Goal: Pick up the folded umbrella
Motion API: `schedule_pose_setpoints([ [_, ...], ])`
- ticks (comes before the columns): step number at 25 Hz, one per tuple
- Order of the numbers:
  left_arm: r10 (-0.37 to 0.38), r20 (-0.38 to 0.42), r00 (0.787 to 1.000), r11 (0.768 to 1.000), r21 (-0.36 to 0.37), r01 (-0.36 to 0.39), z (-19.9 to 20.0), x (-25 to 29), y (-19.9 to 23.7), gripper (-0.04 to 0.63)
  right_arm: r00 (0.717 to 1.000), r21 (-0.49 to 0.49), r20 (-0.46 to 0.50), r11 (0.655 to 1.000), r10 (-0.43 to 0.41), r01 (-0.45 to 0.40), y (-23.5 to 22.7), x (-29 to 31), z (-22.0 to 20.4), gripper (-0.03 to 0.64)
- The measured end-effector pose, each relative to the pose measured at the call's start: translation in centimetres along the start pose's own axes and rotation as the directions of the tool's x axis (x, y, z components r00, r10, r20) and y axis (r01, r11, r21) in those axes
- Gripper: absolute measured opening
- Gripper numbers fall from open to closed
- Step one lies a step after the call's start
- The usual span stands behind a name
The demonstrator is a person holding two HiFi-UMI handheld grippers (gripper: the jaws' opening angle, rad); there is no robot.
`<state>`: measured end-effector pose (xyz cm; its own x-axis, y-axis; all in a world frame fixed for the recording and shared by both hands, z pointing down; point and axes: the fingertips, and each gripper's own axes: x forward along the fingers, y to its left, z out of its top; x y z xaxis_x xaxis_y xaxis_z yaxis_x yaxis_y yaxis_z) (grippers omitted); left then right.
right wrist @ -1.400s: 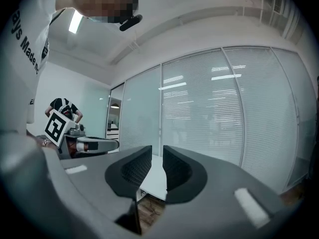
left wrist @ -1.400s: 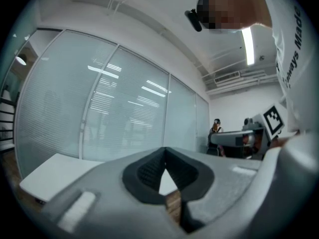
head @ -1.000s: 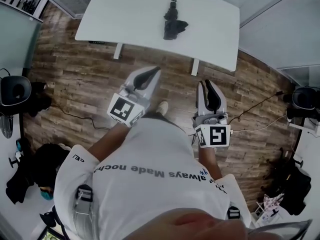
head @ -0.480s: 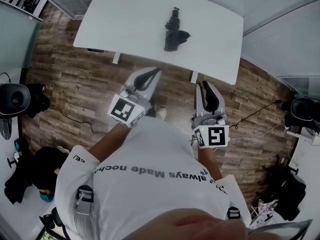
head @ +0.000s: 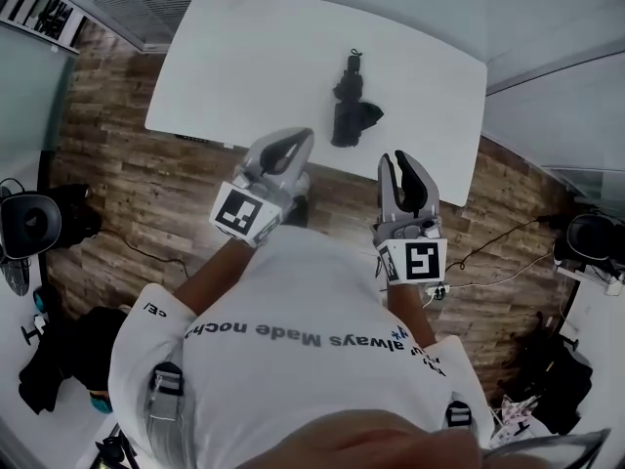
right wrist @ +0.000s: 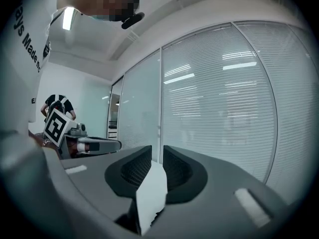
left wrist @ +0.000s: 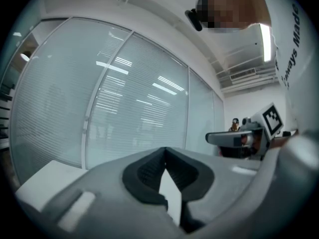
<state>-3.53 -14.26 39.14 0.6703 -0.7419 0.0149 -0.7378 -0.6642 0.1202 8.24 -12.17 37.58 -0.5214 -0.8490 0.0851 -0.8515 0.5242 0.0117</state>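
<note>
The folded black umbrella (head: 350, 101) lies on the white table (head: 244, 57), right of its middle, with the handle pointing to the far side. In the head view my left gripper (head: 295, 138) reaches just over the table's near edge, to the lower left of the umbrella. My right gripper (head: 403, 160) is at the same edge, to the lower right of it. Both point level with jaws together and nothing between them. In the left gripper view (left wrist: 165, 151) and the right gripper view (right wrist: 157, 149) only the white tabletop shows between the pads; the umbrella is hidden there.
A wood floor surrounds the table. Black office chairs stand at the left (head: 29, 225) and right (head: 591, 237). Cables (head: 146, 252) trail on the floor, and dark bags (head: 49, 360) lie at the lower left. Glass walls with blinds (left wrist: 124, 98) rise behind the table.
The person has stepped toward the table. Both grippers moved forward from over the floor to the table's near edge, and the umbrella now sits closer to them.
</note>
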Motion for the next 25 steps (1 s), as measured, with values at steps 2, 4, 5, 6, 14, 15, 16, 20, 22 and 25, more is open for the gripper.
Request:
schedule_pose_setpoints([
  [2,-0.011,0.000,1.000,1.000,0.001,0.011,0.5,1.3,2.7,0.002,1.000,-0.005,-0.005,1.000,-0.008,0.008,-0.3,3.2,0.3,0.072],
  [4,-0.023,-0.002,1.000,1.000,0.000,0.023,0.7,2.6,5.1,0.002,1.000,-0.012,-0.012,1.000,-0.019,0.019,-0.8,5.8,0.3,0.072],
  [5,-0.027,-0.004,1.000,1.000,-0.001,0.027,0.7,3.3,6.1,0.002,1.000,-0.014,-0.016,1.000,-0.025,0.025,-1.2,6.9,0.3,0.071],
  [6,-0.031,-0.006,0.999,1.000,-0.002,0.031,0.8,4.1,7.1,0.002,0.999,-0.014,-0.017,0.999,-0.032,0.031,-1.7,8.0,0.3,0.071],
  [14,-0.059,-0.013,0.998,0.998,-0.014,0.059,1.3,7.8,11.1,0.002,0.998,-0.025,-0.027,0.998,-0.062,0.061,-3.7,12.2,0.9,0.071],
  [15,-0.063,-0.012,0.998,0.998,-0.018,0.062,1.3,8.2,11.2,0.002,0.998,-0.027,-0.032,0.998,-0.061,0.060,-4.0,12.4,0.8,0.071],
  [16,-0.065,-0.021,0.998,0.998,-0.014,0.065,1.2,8.5,11.4,0.002,0.998,-0.027,-0.036,0.998,-0.060,0.059,-4.2,12.6,0.7,0.071],
  [20,-0.066,-0.035,0.997,0.998,0.004,0.067,1.0,10.1,11.3,0.002,0.997,-0.022,-0.047,0.998,-0.057,0.056,-5.6,12.9,0.6,0.071],
  [22,-0.066,-0.028,0.997,0.998,0.007,0.067,1.2,10.7,11.2,0.002,0.997,-0.015,-0.057,0.999,-0.052,0.051,-6.2,13.2,0.4,0.072],
  [25,-0.062,-0.038,0.997,0.998,0.021,0.062,1.0,11.1,11.3,0.002,0.993,0.016,-0.109,0.999,-0.035,0.037,-6.6,14.1,-1.6,0.100],
])
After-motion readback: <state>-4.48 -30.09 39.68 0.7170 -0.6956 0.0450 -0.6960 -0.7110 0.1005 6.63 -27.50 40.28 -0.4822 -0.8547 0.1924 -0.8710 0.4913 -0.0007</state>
